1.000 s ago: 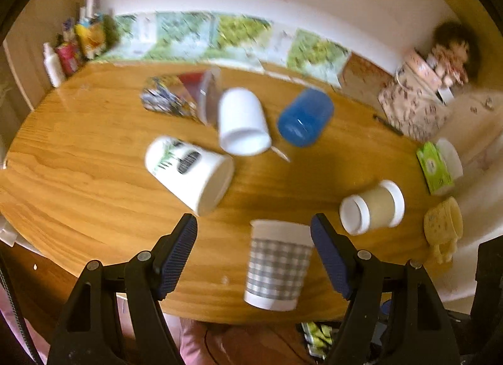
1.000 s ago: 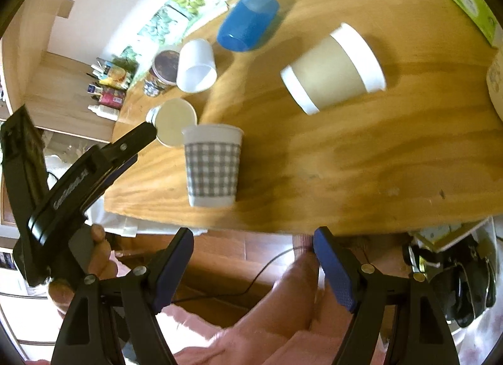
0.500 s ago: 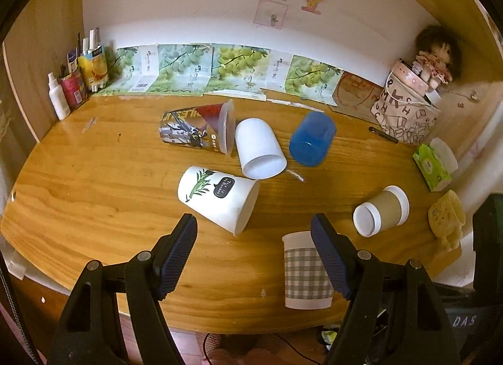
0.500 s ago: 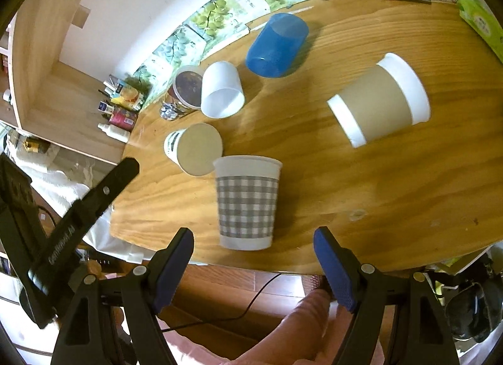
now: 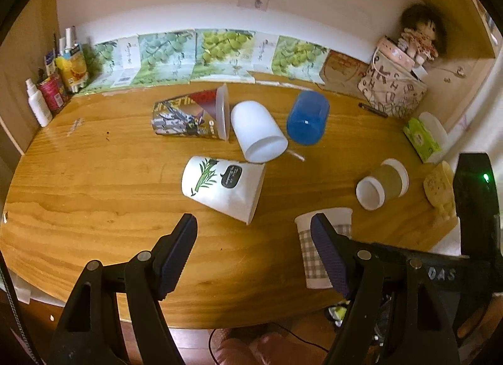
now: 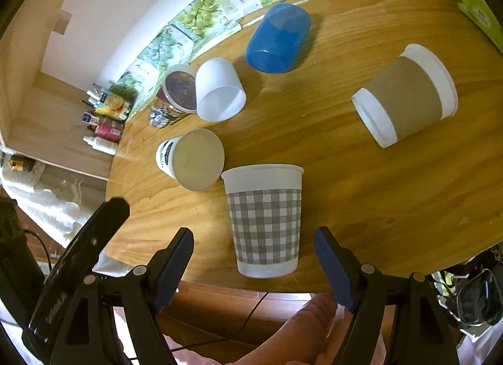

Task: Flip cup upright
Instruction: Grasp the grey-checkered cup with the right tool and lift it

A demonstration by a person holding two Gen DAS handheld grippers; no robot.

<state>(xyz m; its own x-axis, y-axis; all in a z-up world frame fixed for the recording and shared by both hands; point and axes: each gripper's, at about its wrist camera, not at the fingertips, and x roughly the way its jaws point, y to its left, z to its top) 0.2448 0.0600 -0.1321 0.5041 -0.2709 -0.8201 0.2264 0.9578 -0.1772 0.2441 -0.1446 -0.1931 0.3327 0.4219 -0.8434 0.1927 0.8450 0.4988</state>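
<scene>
A grey checked paper cup [image 6: 264, 223] stands upright near the table's front edge; in the left wrist view it [image 5: 309, 258] is partly behind my left gripper's right finger. Lying on their sides are a white cup with a leaf print [image 5: 223, 187], a plain white cup [image 5: 257, 132], a blue cup [image 5: 308, 118], a brown-sleeved cup [image 5: 382, 184] and a printed cup with a clear lid [image 5: 191, 116]. My left gripper [image 5: 253, 258] is open and empty, above the front edge. My right gripper [image 6: 253, 267] is open and empty, with the checked cup between and just beyond its fingers.
Bottles [image 5: 53, 88] stand at the table's far left corner. A printed bag with a doll [image 5: 396, 91], a green tissue pack [image 5: 422, 141] and a yellow mug [image 5: 438, 188] sit on the right. Grape pictures [image 5: 201, 56] line the back wall. The wooden table [image 5: 78, 182] ends close in front.
Both grippers have pulled back and up from the table. The checked cup stands free, now further right in the left wrist view and centred in the right wrist view.
</scene>
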